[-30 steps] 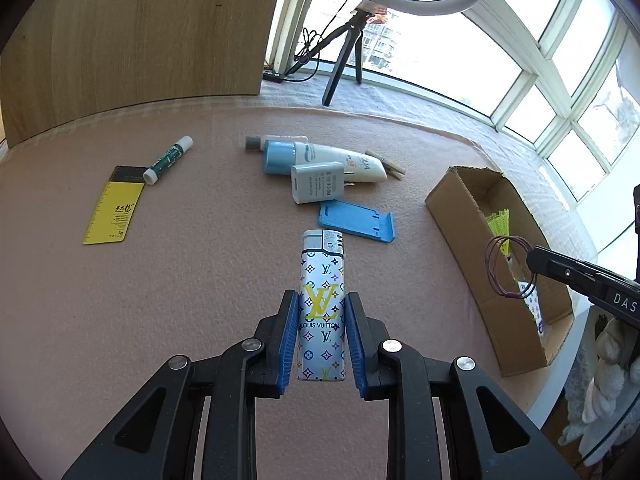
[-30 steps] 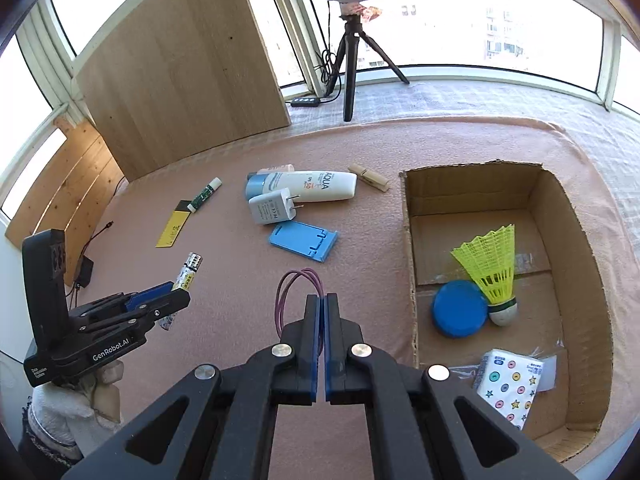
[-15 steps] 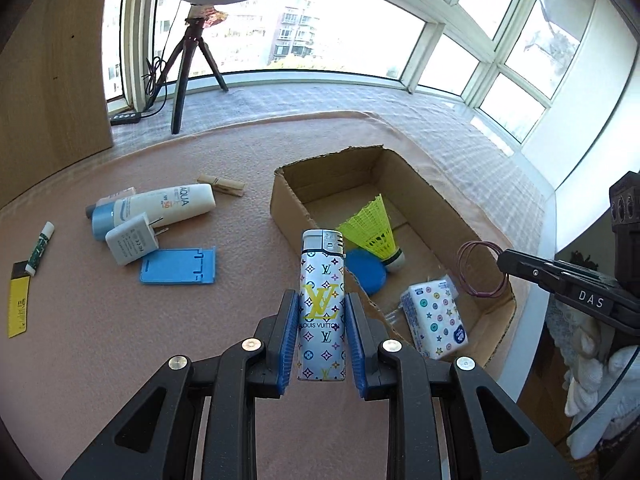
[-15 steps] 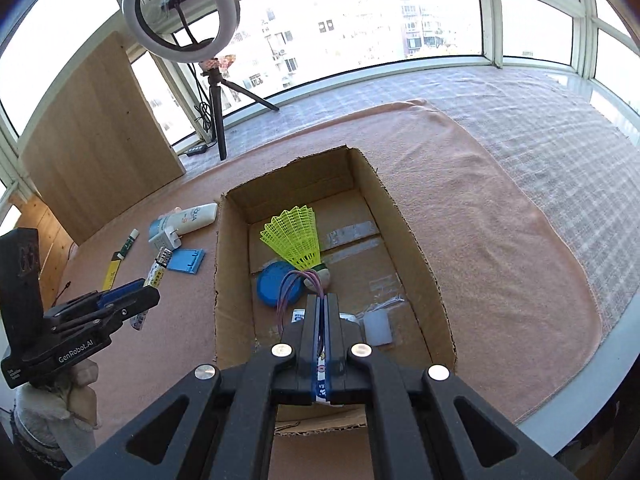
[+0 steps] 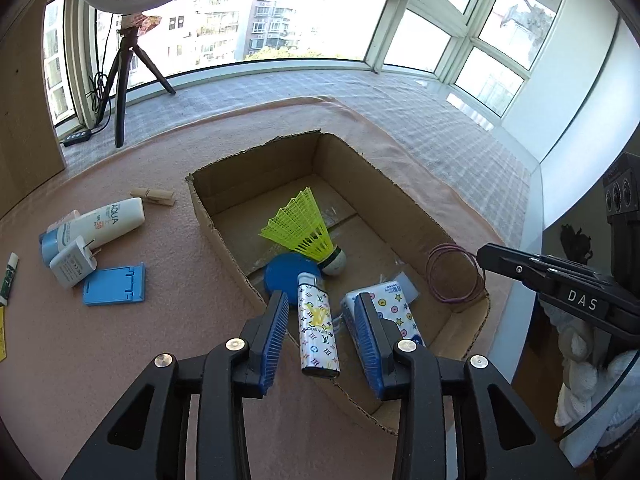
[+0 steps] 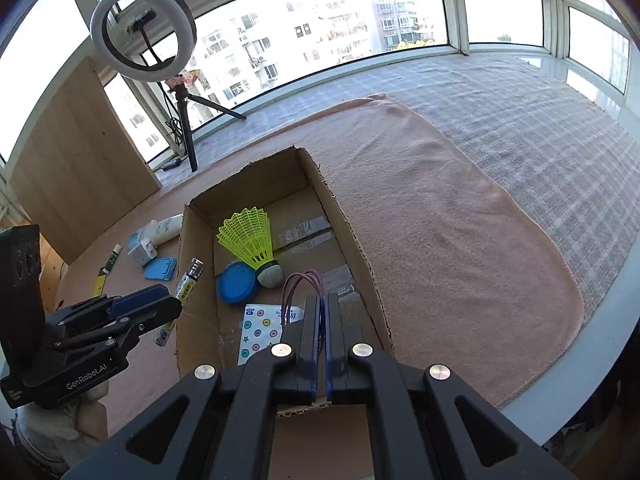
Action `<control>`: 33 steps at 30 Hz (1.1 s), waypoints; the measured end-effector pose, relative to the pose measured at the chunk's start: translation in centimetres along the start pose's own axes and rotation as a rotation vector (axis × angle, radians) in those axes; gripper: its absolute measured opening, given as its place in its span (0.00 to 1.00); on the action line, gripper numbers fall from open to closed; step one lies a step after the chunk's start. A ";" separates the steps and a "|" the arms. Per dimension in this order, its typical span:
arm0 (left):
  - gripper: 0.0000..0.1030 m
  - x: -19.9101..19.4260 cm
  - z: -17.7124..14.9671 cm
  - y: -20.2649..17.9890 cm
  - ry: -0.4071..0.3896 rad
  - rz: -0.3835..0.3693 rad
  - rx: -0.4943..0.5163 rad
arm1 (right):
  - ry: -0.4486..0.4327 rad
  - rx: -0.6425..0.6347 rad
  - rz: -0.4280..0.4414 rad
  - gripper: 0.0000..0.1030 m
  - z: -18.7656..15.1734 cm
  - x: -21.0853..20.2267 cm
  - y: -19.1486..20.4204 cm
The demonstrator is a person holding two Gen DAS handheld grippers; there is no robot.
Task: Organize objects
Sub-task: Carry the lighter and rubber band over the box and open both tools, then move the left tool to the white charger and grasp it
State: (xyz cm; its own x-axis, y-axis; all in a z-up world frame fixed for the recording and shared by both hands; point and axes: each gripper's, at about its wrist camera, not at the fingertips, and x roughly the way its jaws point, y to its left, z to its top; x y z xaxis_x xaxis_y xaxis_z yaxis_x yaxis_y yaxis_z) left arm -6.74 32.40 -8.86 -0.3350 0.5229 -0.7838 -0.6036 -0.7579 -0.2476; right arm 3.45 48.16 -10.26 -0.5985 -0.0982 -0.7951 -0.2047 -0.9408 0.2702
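The lighter (image 5: pixel 318 330) with the colourful letters on it sits between the blue pads of the left tongs (image 5: pixel 322 330). These tongs are opening, and there is a gap on both sides of the lighter, so the pads no longer press on it. It looks like it is dropping into the cardboard box (image 5: pixel 224 236), right over the near left wall.

The right tongs (image 6: pixel 321 312) are pinched tight on a thin purple hair band (image 6: pixel 300 284). The loop sticks out past the tips, over the near end of the box.

What could go wrong? The lighter is close to the box wall. If it hits the edge, it could bounce out onto the pink cloth (image 5: pixel 100 340) to the left of the tongs. It could also land on the blue round lid (image 5: pixel 286 276) or the tissue pack (image 5: pixel 390 312) and slide. The hair band is very light, so it may stick to the pads when they open.

In the box, just ahead of the left tongs, is a yellow shuttlecock (image 5: pixel 306 232) touching the blue lid. The tissue pack lies just right of the left tongs.

Out on the cloth, well to the left, are a blue phone stand (image 5: pixel 114 286), a white plug (image 5: pixel 74 266), a sunscreen tube (image 5: pixel 100 224) and a wooden peg (image 5: pixel 154 197). Nothing blocks the way down into the box but the things already inside.
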 end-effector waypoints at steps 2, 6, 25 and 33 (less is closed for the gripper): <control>0.48 -0.2 0.0 0.2 -0.006 0.006 -0.007 | 0.007 0.019 0.010 0.14 0.0 0.0 -0.3; 0.48 -0.9 -0.3 0.9 -0.013 0.018 -0.017 | 0.003 0.036 0.010 0.29 -0.2 -0.1 -0.5; 0.48 -3.1 -0.1 11.5 -0.025 0.228 -0.155 | 0.016 -0.040 0.084 0.29 -1.2 -0.4 4.4; 0.48 -1.4 2.3 17.1 0.003 0.342 -0.191 | 0.026 -0.036 0.090 0.29 -1.6 -0.5 4.8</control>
State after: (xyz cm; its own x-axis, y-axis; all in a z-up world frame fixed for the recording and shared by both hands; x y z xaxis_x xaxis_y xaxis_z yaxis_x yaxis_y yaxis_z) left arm -18.31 19.60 -10.72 -0.4914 0.2264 -0.8410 -0.3120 -0.9473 -0.0727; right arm 3.99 43.20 -9.48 -0.5927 -0.1905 -0.7826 -0.1227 -0.9390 0.3214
